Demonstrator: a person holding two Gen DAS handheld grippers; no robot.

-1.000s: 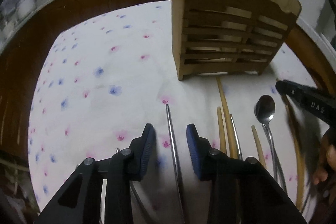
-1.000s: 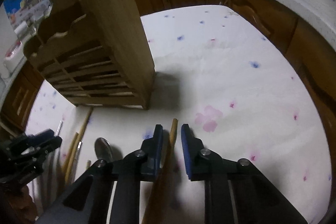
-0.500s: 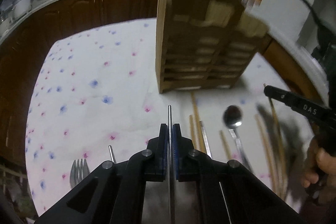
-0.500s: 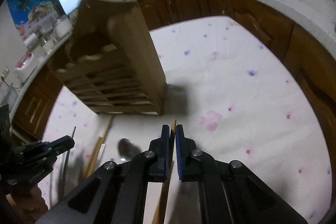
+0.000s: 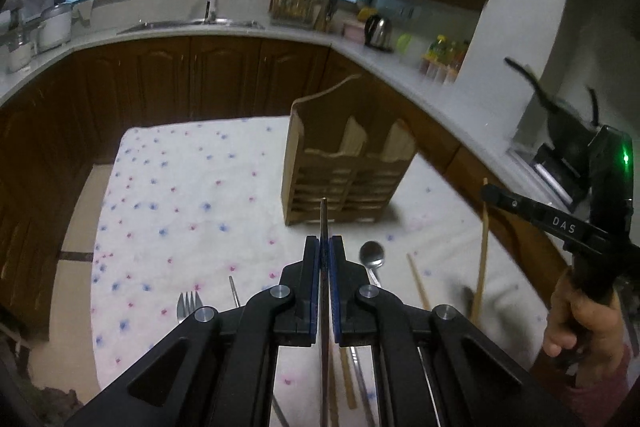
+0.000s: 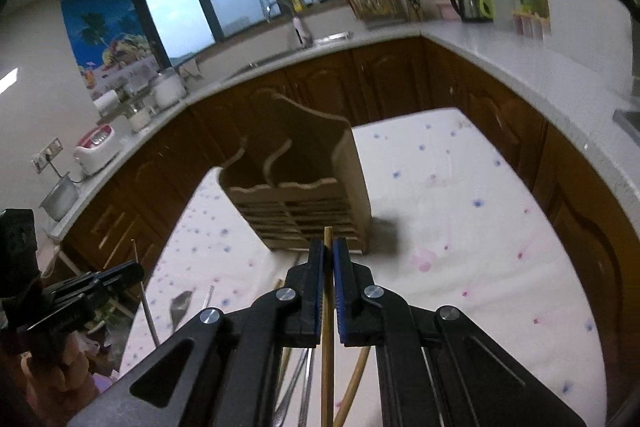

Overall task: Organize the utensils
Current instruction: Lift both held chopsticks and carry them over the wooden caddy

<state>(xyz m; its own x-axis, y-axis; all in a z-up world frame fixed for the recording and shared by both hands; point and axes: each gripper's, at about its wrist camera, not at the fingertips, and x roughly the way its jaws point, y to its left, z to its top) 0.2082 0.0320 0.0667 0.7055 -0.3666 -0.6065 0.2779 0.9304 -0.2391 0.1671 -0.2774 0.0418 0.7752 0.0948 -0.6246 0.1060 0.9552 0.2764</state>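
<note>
so I've got both claws loaded and up off the cloth right now, this is the carry step between pickup and drop-in; left gripper (image 5: 324,247) is clamped tight on a thin grey metal chopstick (image 5: 323,219), its tip poking out past the blue pads toward the rack; right gripper (image 6: 329,249) is pinched just as narrow on a slim pale bamboo chopstick (image 6: 328,307), which runs back under the claw and sticks out a little in front; from the left view you can see that bamboo stick hanging nearly upright in the air; the slatted light-wood utensil holder with the scalloped top edge (image 5: 344,179) stands upright on the white tablecloth with small blue and pink flowers (image 5: 180,211), ahead of both claws, its compartments open at the top; I'd guess the next move needs each stick tipped more vertical and lined up over one compartment before I let go, and metal and bamboo probably want separate slots; both sticks are skinny and held near one end, so they could swing or slip; still left on the cloth: a shiny steel spoon (image 5: 372,254), a steel fork (image 5: 189,305) and a few more wooden chopsticks (image 5: 418,281) near the front edge
</note>
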